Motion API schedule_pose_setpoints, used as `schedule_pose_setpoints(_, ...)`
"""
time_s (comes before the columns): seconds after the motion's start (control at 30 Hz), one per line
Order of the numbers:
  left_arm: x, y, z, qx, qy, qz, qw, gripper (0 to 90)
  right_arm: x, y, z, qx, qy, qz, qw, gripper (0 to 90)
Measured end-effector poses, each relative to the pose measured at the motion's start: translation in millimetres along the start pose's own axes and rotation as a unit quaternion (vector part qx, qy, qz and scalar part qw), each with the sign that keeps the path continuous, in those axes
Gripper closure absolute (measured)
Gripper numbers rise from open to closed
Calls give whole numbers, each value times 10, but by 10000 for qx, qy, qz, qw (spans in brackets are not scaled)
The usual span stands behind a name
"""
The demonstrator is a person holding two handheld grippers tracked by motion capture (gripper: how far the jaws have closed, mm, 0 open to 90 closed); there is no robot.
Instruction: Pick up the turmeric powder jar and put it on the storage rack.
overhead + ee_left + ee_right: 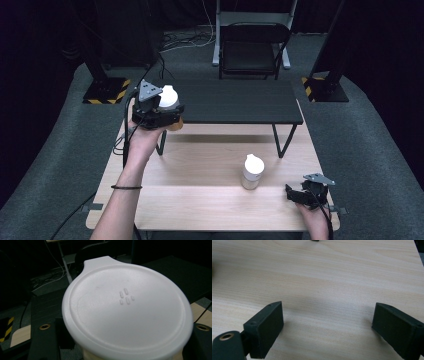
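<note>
My left gripper is raised over the table's far left corner, shut on a jar with a white lid and a tan body. In the left gripper view the jar's white lid sits very close, between the black fingers at the bottom corners. A second white-lidded jar stands upright on the wooden table, right of centre. My right gripper rests low at the table's front right, open, a little right of that jar. Its pads stand wide apart over bare wood.
A low black shelf on thin metal legs stands across the back of the table, just right of the held jar. Beyond the table are a black chair and stand bases with yellow-black tape.
</note>
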State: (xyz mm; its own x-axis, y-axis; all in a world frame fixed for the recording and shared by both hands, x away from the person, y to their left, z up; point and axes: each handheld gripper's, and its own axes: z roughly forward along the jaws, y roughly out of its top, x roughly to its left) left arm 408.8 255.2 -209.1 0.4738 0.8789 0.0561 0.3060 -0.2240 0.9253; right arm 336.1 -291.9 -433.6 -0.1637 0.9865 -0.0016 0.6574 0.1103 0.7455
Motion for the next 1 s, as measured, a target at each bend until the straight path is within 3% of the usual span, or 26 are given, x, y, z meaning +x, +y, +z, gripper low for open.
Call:
schedule_pose_setpoints(0.37,-18,195,180,39,176,-49,9998,300,-3,2,1,2,11,-7,10000,84)
schedule_pose_setpoints(1.0,-6,304,520,212,293,-180,9992,300,-10,7,6,3,46,-25,10000,85)
